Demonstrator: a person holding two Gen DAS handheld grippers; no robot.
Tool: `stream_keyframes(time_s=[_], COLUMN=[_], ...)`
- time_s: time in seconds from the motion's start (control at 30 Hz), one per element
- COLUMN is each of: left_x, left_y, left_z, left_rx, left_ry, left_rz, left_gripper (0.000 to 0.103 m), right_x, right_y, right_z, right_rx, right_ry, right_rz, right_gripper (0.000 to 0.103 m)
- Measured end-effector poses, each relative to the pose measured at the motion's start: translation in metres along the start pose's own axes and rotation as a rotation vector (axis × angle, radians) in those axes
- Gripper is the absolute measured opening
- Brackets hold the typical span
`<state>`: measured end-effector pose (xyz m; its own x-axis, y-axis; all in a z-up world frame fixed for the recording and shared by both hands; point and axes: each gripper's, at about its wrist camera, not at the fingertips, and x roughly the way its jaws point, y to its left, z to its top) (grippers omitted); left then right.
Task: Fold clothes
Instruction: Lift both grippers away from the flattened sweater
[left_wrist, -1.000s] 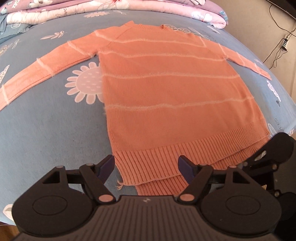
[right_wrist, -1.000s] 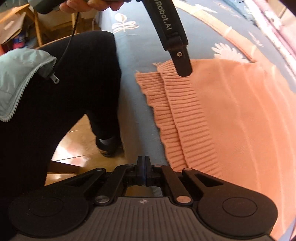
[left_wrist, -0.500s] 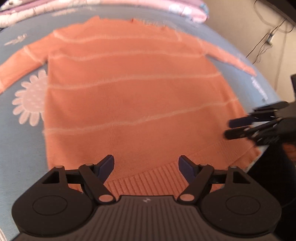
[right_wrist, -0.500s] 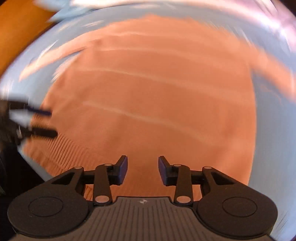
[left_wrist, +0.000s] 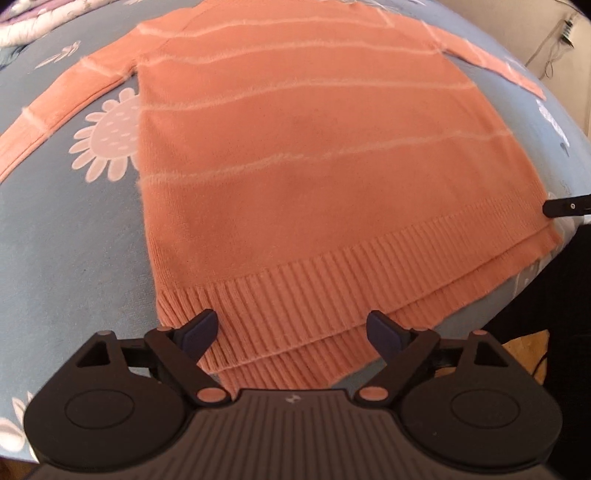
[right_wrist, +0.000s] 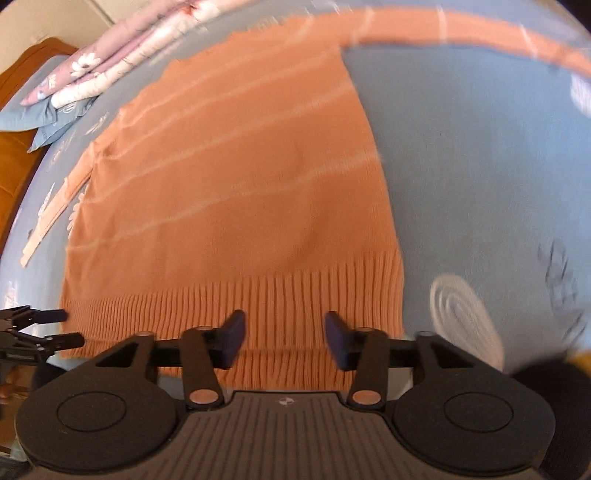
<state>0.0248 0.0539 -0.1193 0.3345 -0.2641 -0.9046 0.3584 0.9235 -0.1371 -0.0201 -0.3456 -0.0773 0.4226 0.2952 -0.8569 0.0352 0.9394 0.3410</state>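
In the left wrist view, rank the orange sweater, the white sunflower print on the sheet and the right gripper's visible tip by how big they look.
1. orange sweater, filling most of the view
2. sunflower print
3. right gripper, only a sliver at the right edge

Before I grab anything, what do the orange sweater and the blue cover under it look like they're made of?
Orange sweater: looks like a soft knit, perhaps wool or acrylic; matte and fuzzy, with a ribbed hem and fluffy pale stripes. Blue cover: appears to be smooth woven fabric, likely cotton, matte, with a printed flower and faint creases.
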Motion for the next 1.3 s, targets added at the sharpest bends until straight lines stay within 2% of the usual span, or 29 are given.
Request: stream_keyframes(time_s=[0.07, 0.17, 0.3, 0.43, 0.53, 0.67, 0.9, 1.1, 1.3], left_x=[-0.007, -0.003, 0.013, 0.027, 0.028, 0.027, 0.024, 0.021, 0.021], left_y=[-0.002, -0.013, -0.026, -0.020, -0.016, -0.015, -0.006, 0.006, 0.005], left_z=[0.010, 0.026, 0.035, 0.029, 0.024, 0.021, 0.020, 0.021, 0.022], left_rx=[-0.021, -0.042, -0.035, -0.063, -0.044, -0.025, -0.082, -0.157, -0.138], left_ry=[-0.041, -0.051, 0.013, 0.098, 0.097, 0.103, 0.095, 0.095, 0.123], left_rz=[-0.022, -0.046, -0.012, 0.034, 0.020, 0.021, -0.008, -0.046, -0.027], left_gripper=[0.088, 0.088, 0.088, 0.088, 0.097, 0.098, 0.101, 0.102, 0.102], right_x=[-0.001, 0.016, 0.035, 0.026, 0.018, 0.019, 0.018, 0.016, 0.018], right_y=[0.005, 0.007, -0.006, -0.027, -0.041, -0.040, -0.037, -0.039, -0.037], right_z=[0.010, 0.026, 0.030, 0.025, 0.020, 0.019, 0.010, 0.002, 0.001], right_rx=[-0.008, 0.056, 0.144, 0.218, 0.267, 0.255, 0.234, 0.242, 0.242], right_ry=[-0.045, -0.067, -0.027, -0.045, -0.046, -0.046, -0.037, -0.053, -0.051], right_rz=[0.019, 0.044, 0.000, 0.021, 0.046, 0.040, 0.006, 0.004, -0.010], right_gripper=[0.057, 0.057, 0.058, 0.058, 0.057, 0.057, 0.058, 0.061, 0.068])
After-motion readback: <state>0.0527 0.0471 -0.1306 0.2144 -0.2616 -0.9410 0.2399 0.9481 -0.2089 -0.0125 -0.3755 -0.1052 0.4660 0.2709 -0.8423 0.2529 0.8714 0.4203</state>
